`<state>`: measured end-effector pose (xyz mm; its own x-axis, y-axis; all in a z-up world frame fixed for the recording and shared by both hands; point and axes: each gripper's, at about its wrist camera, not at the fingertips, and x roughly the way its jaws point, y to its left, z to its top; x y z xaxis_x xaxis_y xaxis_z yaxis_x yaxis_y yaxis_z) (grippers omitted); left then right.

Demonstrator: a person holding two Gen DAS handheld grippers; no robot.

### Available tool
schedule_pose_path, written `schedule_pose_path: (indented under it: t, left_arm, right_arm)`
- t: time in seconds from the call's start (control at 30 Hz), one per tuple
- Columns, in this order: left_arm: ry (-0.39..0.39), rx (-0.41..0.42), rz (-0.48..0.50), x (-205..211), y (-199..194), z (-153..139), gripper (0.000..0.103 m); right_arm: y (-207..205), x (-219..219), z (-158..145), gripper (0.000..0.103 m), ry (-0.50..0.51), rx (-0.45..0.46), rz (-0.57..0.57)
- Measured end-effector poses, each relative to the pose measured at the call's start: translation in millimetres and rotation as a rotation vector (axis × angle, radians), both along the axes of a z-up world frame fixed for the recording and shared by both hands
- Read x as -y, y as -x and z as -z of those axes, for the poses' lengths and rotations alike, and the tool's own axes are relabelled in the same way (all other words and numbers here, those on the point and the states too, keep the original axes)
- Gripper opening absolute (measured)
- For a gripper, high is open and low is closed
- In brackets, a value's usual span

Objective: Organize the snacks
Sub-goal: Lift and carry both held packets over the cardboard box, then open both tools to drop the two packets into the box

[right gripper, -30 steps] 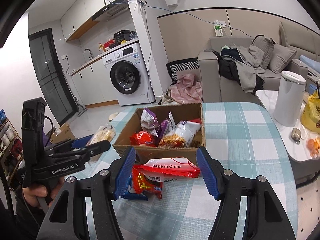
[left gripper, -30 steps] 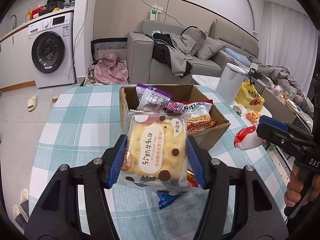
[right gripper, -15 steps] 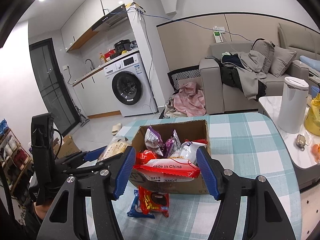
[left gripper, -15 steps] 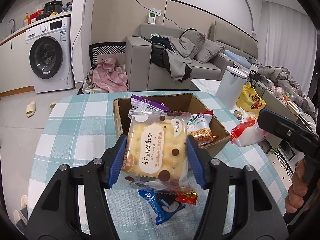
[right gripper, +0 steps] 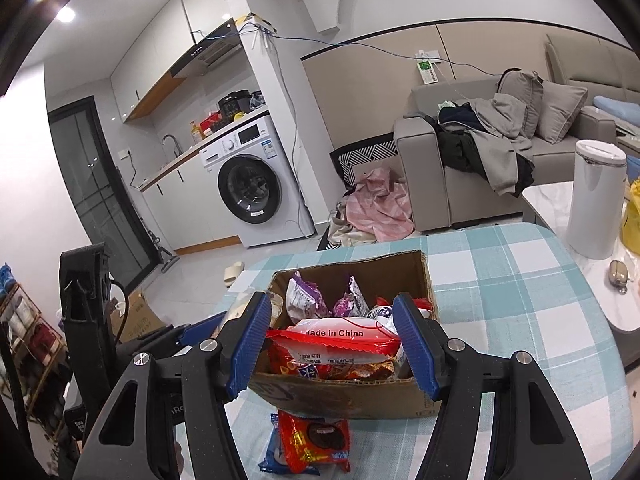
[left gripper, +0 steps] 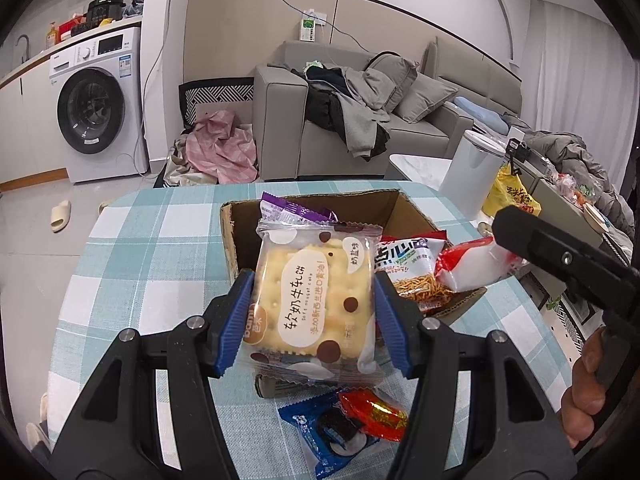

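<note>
My left gripper (left gripper: 314,322) is shut on a yellow cracker packet (left gripper: 316,300), held above the near edge of the cardboard box (left gripper: 240,236). My right gripper (right gripper: 334,344) is shut on a red and white snack packet (right gripper: 336,340), which hangs over the cardboard box (right gripper: 344,396). The box holds several snack bags, among them a purple one (right gripper: 302,300). In the left wrist view the red and white packet (left gripper: 468,264) shows at the box's right side. A blue packet (left gripper: 328,436) and a red packet (right gripper: 314,440) lie on the table before the box.
The box stands on a round table with a teal checked cloth (left gripper: 132,264). A white canister (right gripper: 594,200) and a yellow bag (left gripper: 510,196) sit on a white side table to the right. A grey sofa (left gripper: 360,128) and a washing machine (left gripper: 98,108) stand behind.
Both grippers have moved forward toward the box with their packets. The red and white packet went from above the table in front of the box to over its inside.
</note>
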<state>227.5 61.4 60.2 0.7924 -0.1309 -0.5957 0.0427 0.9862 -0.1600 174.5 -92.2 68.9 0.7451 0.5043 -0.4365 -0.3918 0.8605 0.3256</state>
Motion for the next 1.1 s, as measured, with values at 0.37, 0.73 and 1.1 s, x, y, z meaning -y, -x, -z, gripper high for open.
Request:
schedule_pose_path:
  t: [0.37, 0.73, 1.1]
  left_arm:
    - [-0.008, -0.018, -0.007, 4.7, -26.9, 18.1, 0.056]
    - [0.001, -0.060, -0.009, 2.8, -42.0, 41.3, 0.051]
    - [-0.016, -0.057, -0.014, 3.2, -48.8, 44.1, 0.051]
  right_arm:
    - [-27.7, -7.6, 14.0, 0.065, -0.020, -0.026, 0.040]
    - [-48.3, -8.0, 42.6, 0.065, 0.000, -0.097, 0.059]
    - [-52.9, -13.9, 47.9, 0.066, 0.011, -0.085, 0.028]
